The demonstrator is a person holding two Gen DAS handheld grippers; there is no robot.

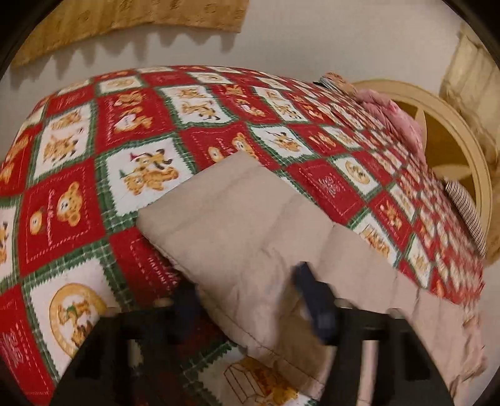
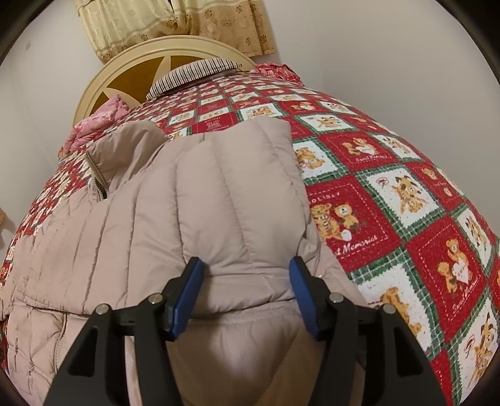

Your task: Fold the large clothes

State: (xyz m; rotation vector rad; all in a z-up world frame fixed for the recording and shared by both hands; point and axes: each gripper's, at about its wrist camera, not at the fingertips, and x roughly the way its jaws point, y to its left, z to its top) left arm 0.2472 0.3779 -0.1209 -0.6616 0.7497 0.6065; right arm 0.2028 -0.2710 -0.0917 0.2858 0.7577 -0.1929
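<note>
Beige quilted puffer jacket [image 2: 200, 200] spread across the bed, lying on a red, white and green teddy-bear patchwork quilt [image 2: 406, 203]. Zip and collar up at the jacket's left side in the right wrist view, one padded panel folded over the body of the garment.

Right claw [image 2: 247, 274] poised over the folded panel's lower edge, blue pads [image 2: 190, 293] set apart on either side of a puffy bulge of fabric. Released, by the look of it: pads flanking the cloth, gaps visible, nothing pinched.

Left claw [image 1: 247, 290] low over a jacket corner [image 1: 250, 218] that lies flat on the quilt. Picture smeared with motion blur. One blue finger [image 1: 315, 299] on top of the beige fabric, the other dark and hazy at the fabric's edge over the quilt. Jacket edge running between the two; pressing or not, cannot tell.

No containers anywhere on the bed. At the head end: a round cream headboard [image 2: 125, 71] with brown panels, a striped pillow [image 2: 193, 75], a pink floral bundle of bedding [image 2: 97, 121]. Patterned curtain [image 2: 175, 25] hanging on the wall behind.
</note>
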